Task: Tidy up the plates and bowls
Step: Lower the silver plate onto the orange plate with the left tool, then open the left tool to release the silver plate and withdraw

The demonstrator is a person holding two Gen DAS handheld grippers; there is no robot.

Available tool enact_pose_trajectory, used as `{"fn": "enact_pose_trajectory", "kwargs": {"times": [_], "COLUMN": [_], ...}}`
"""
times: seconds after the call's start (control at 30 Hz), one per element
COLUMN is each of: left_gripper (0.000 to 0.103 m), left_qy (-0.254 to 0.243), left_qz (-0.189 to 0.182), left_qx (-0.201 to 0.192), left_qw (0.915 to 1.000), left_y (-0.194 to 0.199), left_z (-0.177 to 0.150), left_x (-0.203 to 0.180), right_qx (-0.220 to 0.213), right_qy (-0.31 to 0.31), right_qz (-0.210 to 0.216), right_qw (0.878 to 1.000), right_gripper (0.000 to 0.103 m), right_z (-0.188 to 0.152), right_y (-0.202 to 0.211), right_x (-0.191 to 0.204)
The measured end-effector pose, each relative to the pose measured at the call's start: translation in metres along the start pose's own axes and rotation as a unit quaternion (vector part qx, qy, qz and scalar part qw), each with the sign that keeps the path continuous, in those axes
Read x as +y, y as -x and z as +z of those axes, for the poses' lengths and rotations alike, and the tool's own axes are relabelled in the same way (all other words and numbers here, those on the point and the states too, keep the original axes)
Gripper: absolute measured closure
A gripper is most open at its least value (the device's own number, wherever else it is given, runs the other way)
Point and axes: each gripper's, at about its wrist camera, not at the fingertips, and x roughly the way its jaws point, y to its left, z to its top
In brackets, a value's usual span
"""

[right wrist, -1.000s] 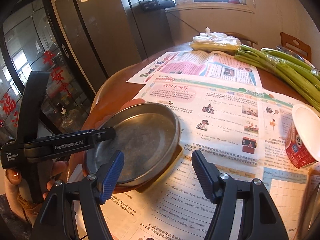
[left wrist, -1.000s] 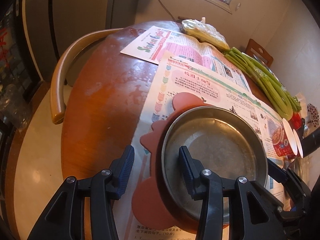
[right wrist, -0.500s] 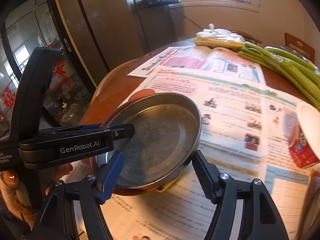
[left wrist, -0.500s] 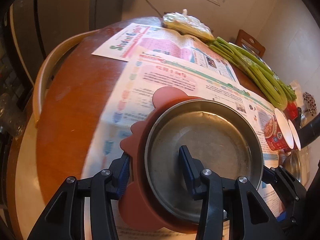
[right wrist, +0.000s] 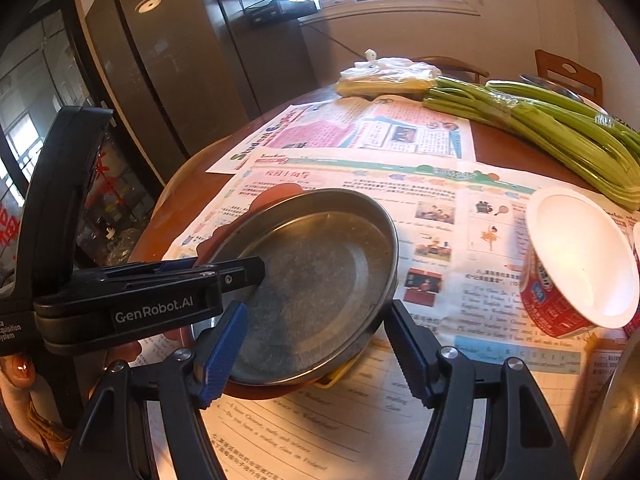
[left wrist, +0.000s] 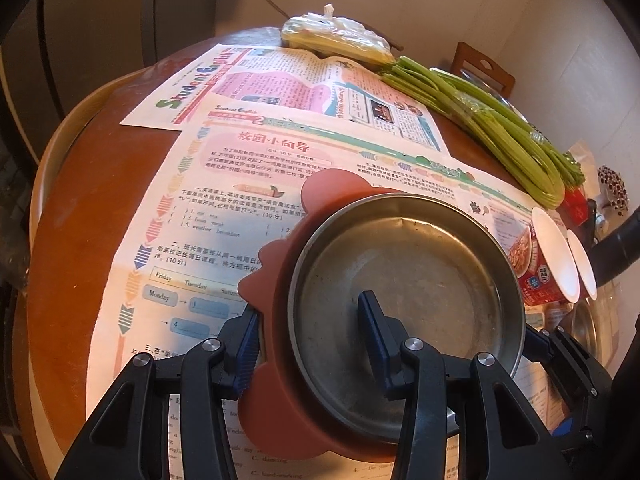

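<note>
My left gripper (left wrist: 308, 344) is clamped on the near rims of the metal plate (left wrist: 404, 288) and red bowl (left wrist: 280, 384) under it; my right gripper (right wrist: 316, 354) straddles the plate, pads apart, gripping nothing.

Black plastic left tool (right wrist: 256, 270), white GenRobot.AI lettering, blue ribbed pads (left wrist: 246, 346), silver screws

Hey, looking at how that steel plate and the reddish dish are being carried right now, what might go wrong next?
1. The left hand-held gripper pinches only one edge of the steel plate stacked in the reddish dish, so the stack could tilt or the plate could slide out.
2. The red cup lies tipped on the newspaper close beside the plate; a sideways swing may knock it.
3. The right hand-held gripper straddles the plate's near rim and could bump it.
</note>
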Motion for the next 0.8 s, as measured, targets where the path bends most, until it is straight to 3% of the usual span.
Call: {"fn": "enact_pose_trajectory", "kwargs": {"times": [0.4,0.8], "left_gripper": [0.055,0.054], "left_qy": [0.023,0.012], "left_qz": [0.021,0.093], "left_qx": [-0.025,-0.109], "left_qw": [0.9992,0.9896], "left_y": [0.015,0.065], "left_z": [-0.005,-0.020], "left_x": [0.004,-0.018], "right_qx": [-0.027,-0.069], "right_qy": [-0.008,0.003], "right_qz": [-0.011,-0.032], "right_qw": [1.000,0.997], "right_gripper": [0.033,0.033], "right_z": [0.001,0.000], "right_y": [0.015,0.050], "right_x": [-0.013,-0.016]}}
